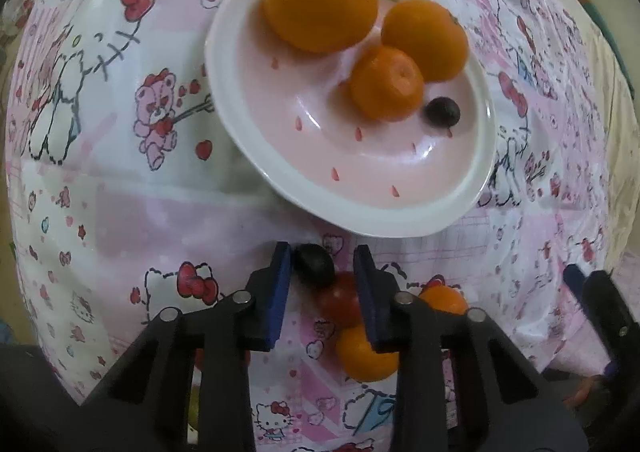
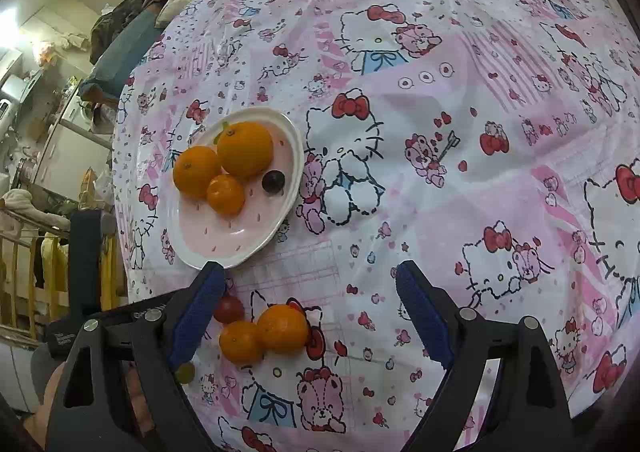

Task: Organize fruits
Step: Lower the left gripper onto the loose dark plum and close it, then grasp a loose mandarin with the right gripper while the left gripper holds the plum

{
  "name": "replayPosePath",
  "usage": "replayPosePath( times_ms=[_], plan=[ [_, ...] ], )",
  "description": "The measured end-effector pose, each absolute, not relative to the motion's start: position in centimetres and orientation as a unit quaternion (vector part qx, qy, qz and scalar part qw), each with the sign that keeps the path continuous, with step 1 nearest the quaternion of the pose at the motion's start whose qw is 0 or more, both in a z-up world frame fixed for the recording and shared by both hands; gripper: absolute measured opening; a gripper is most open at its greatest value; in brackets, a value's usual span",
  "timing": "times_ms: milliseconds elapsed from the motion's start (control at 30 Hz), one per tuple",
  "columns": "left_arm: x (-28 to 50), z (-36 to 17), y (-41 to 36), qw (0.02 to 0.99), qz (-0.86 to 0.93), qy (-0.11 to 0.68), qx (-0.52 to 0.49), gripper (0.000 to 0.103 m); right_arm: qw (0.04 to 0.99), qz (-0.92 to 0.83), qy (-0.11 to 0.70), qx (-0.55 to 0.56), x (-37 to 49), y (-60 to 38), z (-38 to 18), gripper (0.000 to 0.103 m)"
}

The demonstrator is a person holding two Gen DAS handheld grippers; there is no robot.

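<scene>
A pink plate with a white rim [image 1: 280, 172] [image 2: 240, 252] holds three oranges [image 1: 322, 4] [image 2: 245, 148] and a dark grape [image 1: 442, 112] [image 2: 273, 181]. My left gripper [image 1: 322, 264] is open just short of the plate's near rim; a second dark grape [image 1: 314, 264] sits between its fingers, touching only the left pad. Below it on the cloth lie a red tomato [image 1: 340, 302] [image 2: 229, 309] and two small oranges [image 1: 366, 356] [image 2: 242, 342]. My right gripper [image 2: 310, 292] is open and empty above these loose fruits.
A Hello Kitty cloth [image 2: 440, 132] covers the whole surface. A small green grape [image 2: 185, 373] lies by my right gripper's left finger. Room clutter and a wooden rail [image 2: 24, 284] lie beyond the left edge. The right gripper shows in the left wrist view [image 1: 600, 304].
</scene>
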State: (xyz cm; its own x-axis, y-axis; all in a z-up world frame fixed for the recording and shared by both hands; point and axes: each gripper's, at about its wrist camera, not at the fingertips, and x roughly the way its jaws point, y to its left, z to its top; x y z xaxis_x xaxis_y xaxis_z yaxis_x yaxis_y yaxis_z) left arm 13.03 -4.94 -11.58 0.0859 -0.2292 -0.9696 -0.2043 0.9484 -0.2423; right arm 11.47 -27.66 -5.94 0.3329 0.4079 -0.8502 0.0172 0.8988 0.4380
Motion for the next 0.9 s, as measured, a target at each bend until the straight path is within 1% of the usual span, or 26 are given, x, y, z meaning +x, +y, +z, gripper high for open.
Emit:
replayPosePath(
  times_ms=[33, 67, 100, 333, 533, 600, 667, 700, 767, 900],
  plan=[
    [13.1, -11.7, -5.0, 0.72, -0.008, 0.676, -0.158, 0.025, 0.795, 0.124, 0.564, 0.187, 11.5, -27.6, -5.9, 0.09],
    [13.1, -11.8, -5.0, 0.721, -0.008, 0.676, -0.155, 0.019, 0.795, 0.124, 0.564, 0.187, 11.4, -27.6, -5.9, 0.09],
    [13.1, -11.9, -5.0, 0.72, -0.005, 0.677, -0.151, 0.016, 0.795, 0.125, 0.564, 0.186, 11.4, -27.5, -5.9, 0.09],
    [12.5, -11.2, -4.0, 0.725, -0.017, 0.669, -0.162, 0.016, 0.791, 0.13, 0.57, 0.18, 11.5, -27.1, -6.2, 0.09],
    [11.4, -8.8, -1.6, 0.742, -0.034, 0.646, -0.176, 0.016, 0.771, 0.147, 0.598, 0.163, 11.4, -25.9, -7.5, 0.088],
    [10.9, -7.9, -1.3, 0.75, -0.039, 0.638, -0.172, 0.016, 0.76, 0.158, 0.61, 0.159, 11.2, -25.2, -8.1, 0.085],
    [10.6, -7.3, -1.2, 0.755, -0.043, 0.633, -0.167, 0.016, 0.753, 0.162, 0.623, 0.138, 10.9, -24.2, -8.7, 0.076],
    [10.4, -7.1, -1.0, 0.756, -0.044, 0.632, -0.165, 0.016, 0.748, 0.163, 0.631, 0.127, 10.8, -23.6, -9.2, 0.075],
    [10.3, -6.9, -0.9, 0.759, -0.044, 0.63, -0.159, 0.016, 0.738, 0.17, 0.64, 0.128, 10.6, -23.0, -9.9, 0.065],
    [9.7, -6.4, 0.0, 0.766, -0.045, 0.623, -0.152, 0.016, 0.724, 0.171, 0.659, 0.106, 10.3, -21.4, -11.4, 0.055]
  ],
)
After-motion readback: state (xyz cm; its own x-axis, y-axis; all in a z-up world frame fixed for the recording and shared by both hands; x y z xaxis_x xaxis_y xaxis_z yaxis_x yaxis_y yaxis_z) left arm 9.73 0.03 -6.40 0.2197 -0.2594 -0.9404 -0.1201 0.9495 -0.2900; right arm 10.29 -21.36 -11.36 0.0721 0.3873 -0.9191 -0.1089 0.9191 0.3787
